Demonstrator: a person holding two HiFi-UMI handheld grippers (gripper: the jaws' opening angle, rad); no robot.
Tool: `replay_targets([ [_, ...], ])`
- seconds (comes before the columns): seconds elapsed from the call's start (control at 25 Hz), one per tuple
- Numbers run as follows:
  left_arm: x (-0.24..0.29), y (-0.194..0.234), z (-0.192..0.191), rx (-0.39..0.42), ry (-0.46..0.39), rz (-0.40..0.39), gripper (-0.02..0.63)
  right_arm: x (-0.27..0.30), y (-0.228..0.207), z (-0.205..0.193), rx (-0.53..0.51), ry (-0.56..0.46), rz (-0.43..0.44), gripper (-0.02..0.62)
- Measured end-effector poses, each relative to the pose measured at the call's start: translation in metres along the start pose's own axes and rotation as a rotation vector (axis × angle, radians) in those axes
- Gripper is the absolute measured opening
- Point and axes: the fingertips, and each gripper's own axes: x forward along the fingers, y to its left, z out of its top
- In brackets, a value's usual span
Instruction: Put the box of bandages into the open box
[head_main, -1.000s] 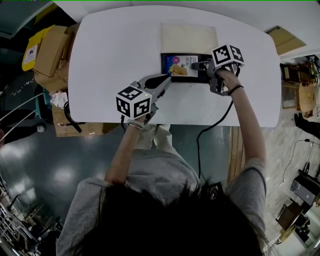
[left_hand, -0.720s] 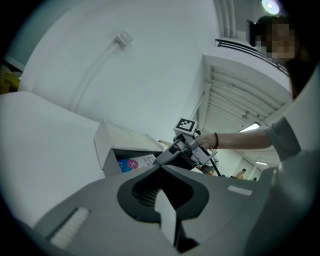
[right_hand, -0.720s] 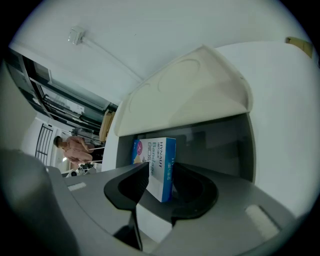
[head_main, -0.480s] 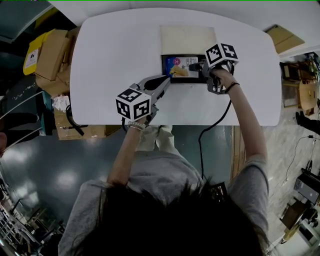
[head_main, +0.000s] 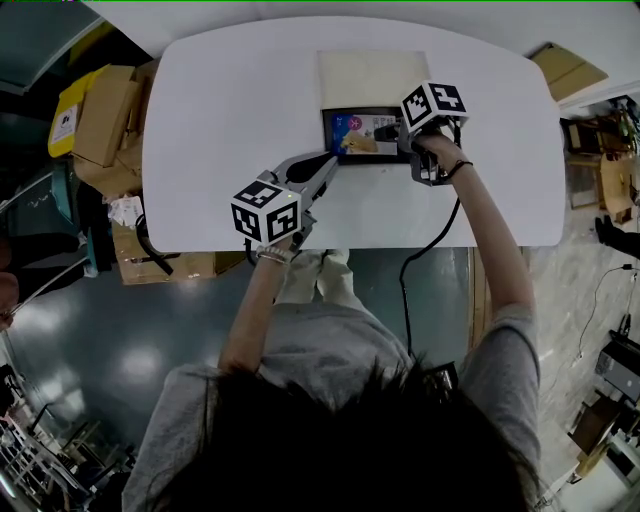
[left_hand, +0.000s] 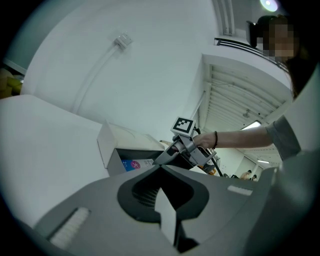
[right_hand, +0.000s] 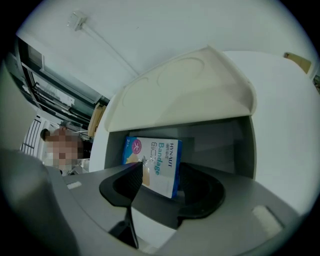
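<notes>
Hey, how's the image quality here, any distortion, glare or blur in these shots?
Head view: sharp, the white table nearly washed out. Left gripper view: fisheye bending, dark corners. Right gripper view: same fisheye vignette, bandage box print crisp.

**A working lab or test hall, not a home**

From where I stand, this reads as a lab or workshop space. A white, round-cornered table (head_main: 230, 120) stands alone on a glossy dark teal floor (head_main: 110, 340). Brown cardboard cartons (head_main: 105, 105) and a yellow box (head_main: 60, 120) are piled beside one end of it. A black cable (head_main: 404, 300) hangs past the near edge, and at the other end dark equipment and loose wires (head_main: 612, 365) crowd a pale stone-patterned floor. Overhead runs a white slatted ceiling (left_hand: 240, 95) with strip lights (left_hand: 252, 125) — and other people (left_hand: 246, 174) stand far off in the same hall.
</notes>
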Motion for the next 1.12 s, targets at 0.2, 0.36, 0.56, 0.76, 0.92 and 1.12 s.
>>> replay_targets([
  [0.2,-0.002,0.0,0.002,0.005,-0.001,0.003,-0.005,-0.002,-0.005,-0.001,-0.012,-0.01,-0.034,0.249],
  [0.36,-0.002,0.001,0.005,0.012,-0.004,0.003,-0.005,-0.006,-0.008,0.0,-0.027,-0.035,-0.05,0.236],
  [0.56,-0.006,0.0,0.009,0.025,-0.009,-0.003,-0.005,-0.016,-0.001,0.006,-0.066,-0.106,-0.051,0.186],
  [0.76,-0.013,-0.004,0.016,0.043,-0.018,-0.005,-0.005,-0.029,0.014,0.004,-0.118,-0.217,-0.005,0.146],
  [0.92,-0.018,-0.005,0.021,0.054,-0.026,-0.003,-0.005,-0.038,0.025,-0.003,-0.17,-0.303,0.029,0.103],
  [1.12,-0.023,-0.01,0.028,0.077,-0.029,-0.006,-0.005,-0.062,0.046,-0.013,-0.239,-0.452,0.08,0.061],
])
